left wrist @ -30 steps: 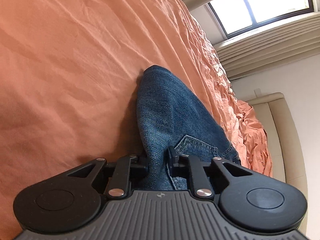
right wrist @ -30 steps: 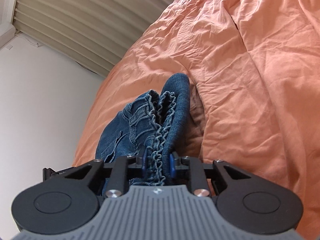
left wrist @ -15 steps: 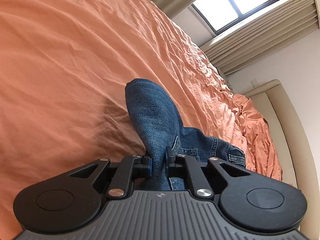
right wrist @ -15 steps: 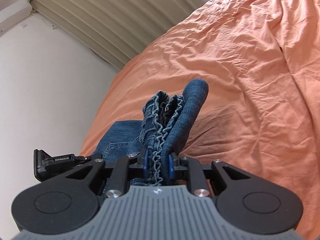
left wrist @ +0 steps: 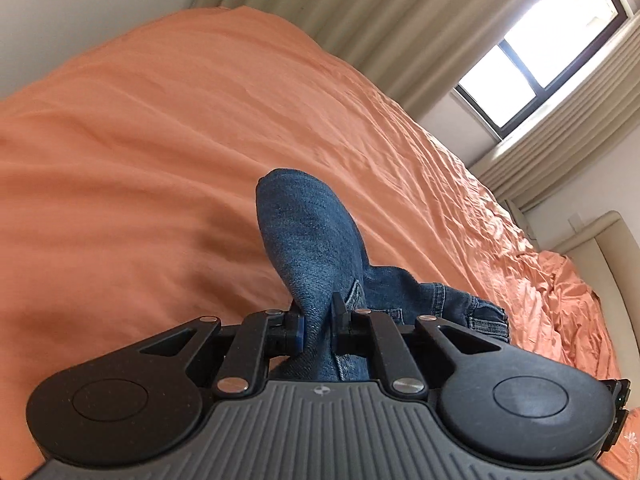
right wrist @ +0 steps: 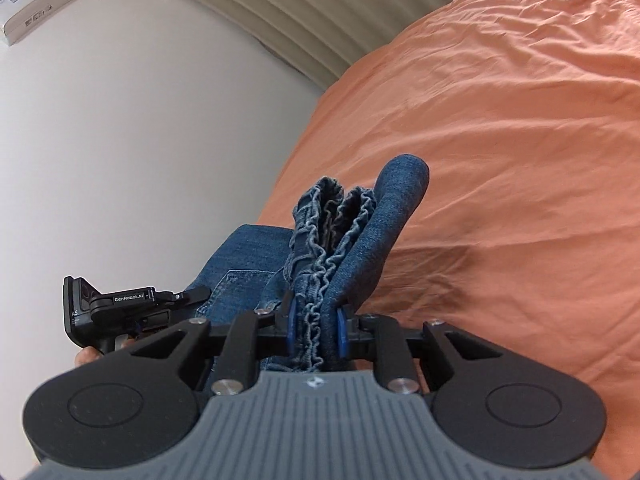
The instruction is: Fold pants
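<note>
Both grippers have risen since a second ago, tilting so that more wall and curtain show, and the jeans now hang higher over the bed.

Nearest in the left wrist view, the left gripper (left wrist: 316,326) is clamped on a fold of the jeans (left wrist: 316,236), its jaws drawn close with only the thickness of denim between them. The cloth stands up from the pinch in a rounded hump, and beyond it a pocket and waistband trail down to the right, over the orange sheet (left wrist: 160,160). Farther off are the curtain (left wrist: 380,12) and a bright window (left wrist: 536,64).

In the right wrist view, the right gripper (right wrist: 314,334) is likewise closed tight on the jeans (right wrist: 360,240), gripping several layers at once: frayed, wavy hem edges and a smooth rolled fold beside them. The bundle rises above the pads. To the left, the left gripper (right wrist: 116,312) shows side-on, with denim stretched between the two tools. Behind lie the sheet (right wrist: 520,140), a white wall (right wrist: 140,140) and the curtain (right wrist: 300,4).
</note>
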